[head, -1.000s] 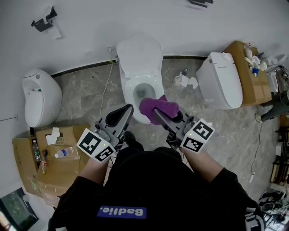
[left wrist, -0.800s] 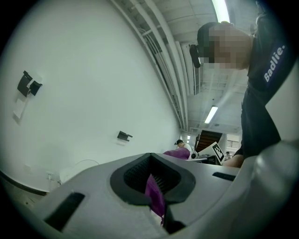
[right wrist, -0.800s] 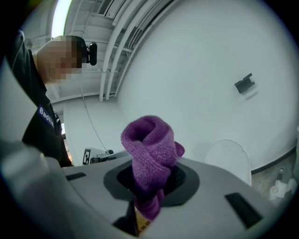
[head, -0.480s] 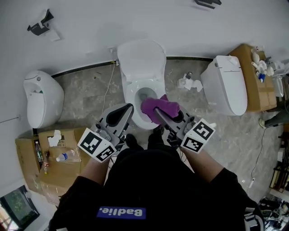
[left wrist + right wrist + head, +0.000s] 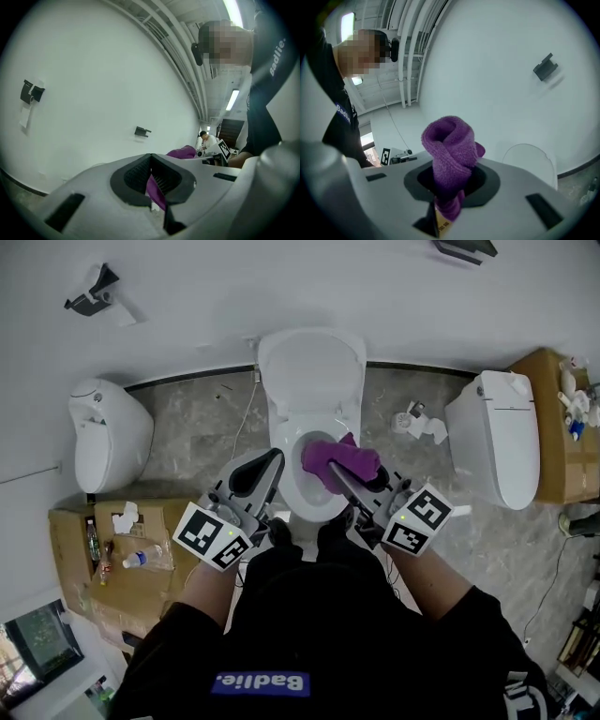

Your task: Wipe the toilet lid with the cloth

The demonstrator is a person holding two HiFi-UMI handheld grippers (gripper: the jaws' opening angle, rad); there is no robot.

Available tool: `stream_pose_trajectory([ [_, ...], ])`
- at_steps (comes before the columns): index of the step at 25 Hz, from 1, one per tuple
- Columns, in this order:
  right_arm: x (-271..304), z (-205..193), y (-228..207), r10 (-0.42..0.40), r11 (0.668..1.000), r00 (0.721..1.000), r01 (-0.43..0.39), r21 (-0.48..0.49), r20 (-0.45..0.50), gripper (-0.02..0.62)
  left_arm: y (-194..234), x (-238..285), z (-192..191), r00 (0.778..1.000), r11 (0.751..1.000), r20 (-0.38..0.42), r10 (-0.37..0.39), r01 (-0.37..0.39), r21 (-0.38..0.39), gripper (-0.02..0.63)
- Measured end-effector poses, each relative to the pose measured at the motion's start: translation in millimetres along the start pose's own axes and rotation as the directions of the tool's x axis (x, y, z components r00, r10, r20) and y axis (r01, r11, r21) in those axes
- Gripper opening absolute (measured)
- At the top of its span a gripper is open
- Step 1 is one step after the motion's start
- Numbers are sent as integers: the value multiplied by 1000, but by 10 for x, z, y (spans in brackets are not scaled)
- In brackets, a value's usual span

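Two tongs are up: my left tongs [image 5: 271, 461] are closed on nothing and best held aside. Beyond, the toilet lid [image 5: 311, 367] stands raised against the wall [image 5: 187, 306]. My right tongs [image 5: 332, 469] clamp the purple cloth [image 5: 347, 457] over the bowl [image 5: 287, 470]. I'd reach forward, press it flat and wipe downward.

Looks like some test room, not a real bathroom: three toilets [image 5: 309, 381] lined along one wall [image 5: 281, 287], cardboard boxes [image 5: 122, 592] around.
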State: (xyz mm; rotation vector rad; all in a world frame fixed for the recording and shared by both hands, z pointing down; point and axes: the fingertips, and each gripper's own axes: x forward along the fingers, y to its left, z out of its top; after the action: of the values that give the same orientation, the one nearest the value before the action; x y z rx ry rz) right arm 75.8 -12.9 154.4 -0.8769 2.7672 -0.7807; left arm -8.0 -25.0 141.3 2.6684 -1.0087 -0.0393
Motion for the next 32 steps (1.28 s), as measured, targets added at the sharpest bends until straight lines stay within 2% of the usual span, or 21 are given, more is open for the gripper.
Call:
stream_pose_trajectory([
  [8, 426, -184, -360, -65, 998, 997, 66, 1, -27, 84, 713, 125, -387, 999, 1000, -50, 1, -1, 14, 12],
  [13, 852, -395, -510, -135, 991, 991, 135, 5, -11, 83, 1309, 287, -676, 996, 999, -67, -51, 52, 10, 17],
  [16, 1108, -537, -667, -168, 986, 986, 168, 17, 8, 83, 1663, 412, -772, 994, 997, -79, -70, 72, 30, 50],
  [17, 1192, -587, -740, -177, 984, 984, 177, 24, 8, 83, 1785, 454, -806, 994, 997, -81, -69, 72, 34, 74],
  [21, 1475, -747, -1072, -213, 976, 977, 212, 46, 21, 83, 2241, 617, -1022, 994, 997, -91, -62, 66, 40, 80],
  [24, 1635, -855, -1359, -243, 969, 970, 241, 49, 29, 83, 2546, 781, -1273, 992, 997, -113, -58, 63, 48, 108],
  [32, 1849, -1003, -2110, -309, 951, 951, 308, 37, 24, 83, 3166, 1275, -1768, 978, 993, -206, -20, 43, 108, 109],
])
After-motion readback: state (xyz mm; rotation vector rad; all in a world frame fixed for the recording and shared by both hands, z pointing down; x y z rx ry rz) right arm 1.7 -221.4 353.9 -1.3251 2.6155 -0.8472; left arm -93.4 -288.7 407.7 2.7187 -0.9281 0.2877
